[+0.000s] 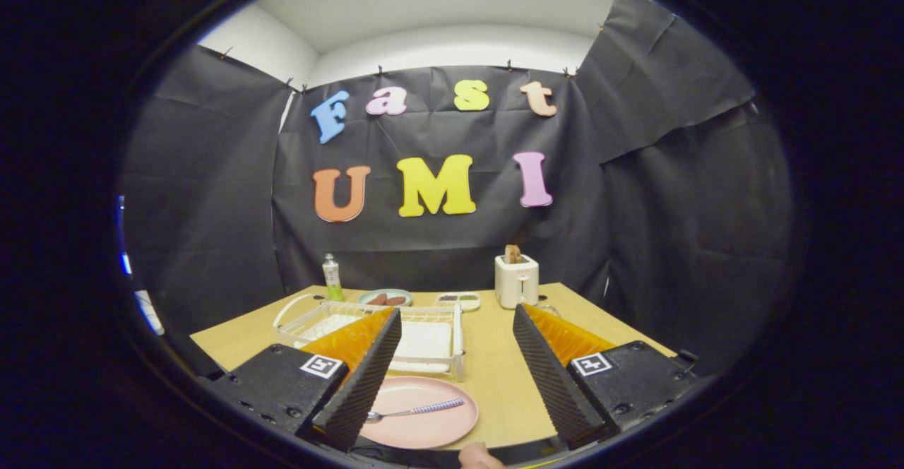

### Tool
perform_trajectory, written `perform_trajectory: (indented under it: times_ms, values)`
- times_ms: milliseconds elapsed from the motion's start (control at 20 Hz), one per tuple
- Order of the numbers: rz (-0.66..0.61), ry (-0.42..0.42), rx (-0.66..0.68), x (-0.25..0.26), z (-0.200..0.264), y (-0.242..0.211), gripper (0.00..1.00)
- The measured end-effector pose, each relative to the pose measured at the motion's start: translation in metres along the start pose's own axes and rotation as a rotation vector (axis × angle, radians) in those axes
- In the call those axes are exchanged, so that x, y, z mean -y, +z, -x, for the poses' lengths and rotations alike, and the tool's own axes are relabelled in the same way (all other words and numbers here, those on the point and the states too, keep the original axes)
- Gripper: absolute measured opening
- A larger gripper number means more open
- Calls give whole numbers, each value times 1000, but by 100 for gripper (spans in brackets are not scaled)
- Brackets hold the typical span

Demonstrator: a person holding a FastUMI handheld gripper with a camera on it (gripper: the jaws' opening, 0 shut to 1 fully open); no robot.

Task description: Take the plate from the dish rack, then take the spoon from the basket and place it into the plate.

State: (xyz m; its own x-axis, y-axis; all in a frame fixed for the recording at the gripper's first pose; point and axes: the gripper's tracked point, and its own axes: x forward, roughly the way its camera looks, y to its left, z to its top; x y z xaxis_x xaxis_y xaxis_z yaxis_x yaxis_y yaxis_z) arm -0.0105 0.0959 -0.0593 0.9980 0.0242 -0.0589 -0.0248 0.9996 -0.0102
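Gripper view
Claw: the gripper (455,366) hangs above the near part of the table, fingers spread wide with nothing between them but bare tabletop and the plate's right edge.
Plate: a pink plate (424,423) lies flat on the table (494,377) — low between the fingers, nearer the left one, which covers its left edge.
Spoon: the spoon (417,410) lies in the plate, bowl toward the left finger, patterned handle pointing toward the right one.
Dish rack: a white wire dish rack (424,338) sits just beyond the plate, ahead of the left finger, which hides part of it.
Further ahead: a green bottle (332,278), a small dish with food (385,298) and a compartment tray (458,301) stand past the rack — a white toaster (516,280) with a slice in it stands beyond the right fingertip.
Near edge: a fingertip of the person's hand (480,457) shows below the plate.
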Motion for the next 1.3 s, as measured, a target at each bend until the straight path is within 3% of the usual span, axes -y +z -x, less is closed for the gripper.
perform_trajectory:
  times_ms: [400, 650, 800, 1300]
  values:
    - [-16, -17, 31, 25, 34, 28, 100]
    - [4, 17, 4, 31, 34, 28, 100]
    - [5, -16, 3, 48, 33, 32, 100]
    - [-13, 0, -2, 45, 32, 30, 100]
